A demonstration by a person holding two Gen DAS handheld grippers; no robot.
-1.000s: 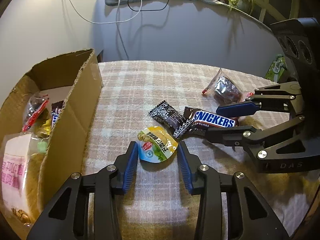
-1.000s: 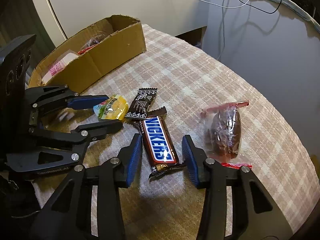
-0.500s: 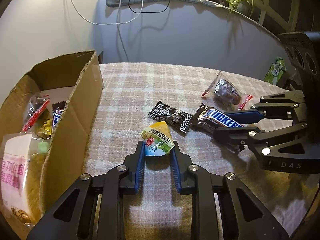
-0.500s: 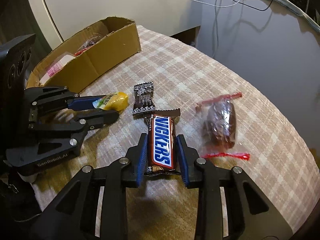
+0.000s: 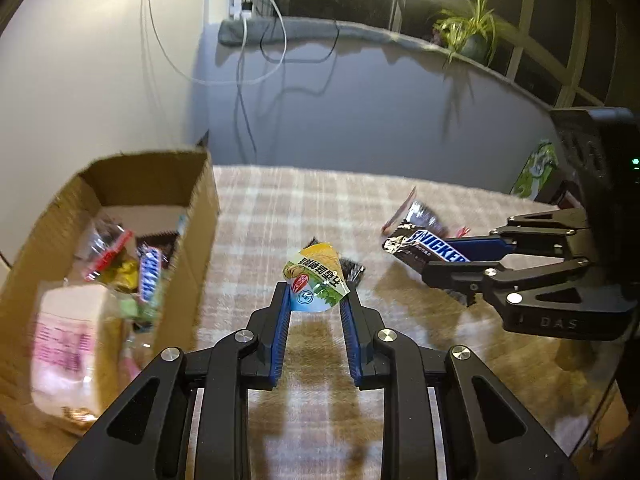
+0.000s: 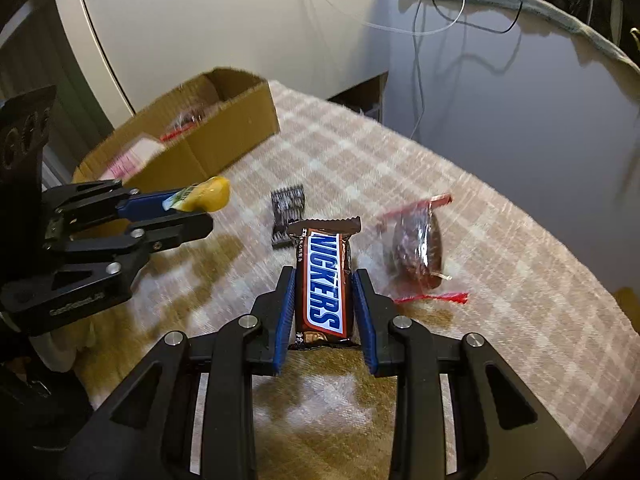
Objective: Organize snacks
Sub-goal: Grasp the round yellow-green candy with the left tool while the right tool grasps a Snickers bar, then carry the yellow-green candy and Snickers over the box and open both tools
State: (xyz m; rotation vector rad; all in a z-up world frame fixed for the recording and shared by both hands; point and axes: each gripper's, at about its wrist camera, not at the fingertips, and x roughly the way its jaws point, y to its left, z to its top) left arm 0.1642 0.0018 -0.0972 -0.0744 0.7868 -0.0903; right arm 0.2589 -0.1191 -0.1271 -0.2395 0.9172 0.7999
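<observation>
My left gripper (image 5: 316, 300) is shut on a yellow-green snack packet (image 5: 316, 280) and holds it above the checked cloth, right of the cardboard box (image 5: 202, 216). My right gripper (image 6: 323, 280) is shut on a Snickers bar (image 6: 325, 280), also lifted off the cloth. In the left wrist view the right gripper (image 5: 436, 264) holds the Snickers bar (image 5: 432, 249) at right. In the right wrist view the left gripper (image 6: 196, 216) holds the yellow packet (image 6: 204, 199) at left. A black snack packet (image 6: 287, 214) and a clear bag of dark snacks (image 6: 418, 248) lie on the cloth.
The box (image 6: 224, 132) holds several snacks, among them a Snickers bar (image 5: 150, 276) and a pink-printed bag (image 5: 68, 344). A green packet (image 5: 534, 172) stands at the table's far right. A grey wall and cables lie behind the table.
Both grippers have closed on their snacks and lifted them off the cloth. The left one went from open around the yellow packet to shut; the right likewise on the Snickers bar.
</observation>
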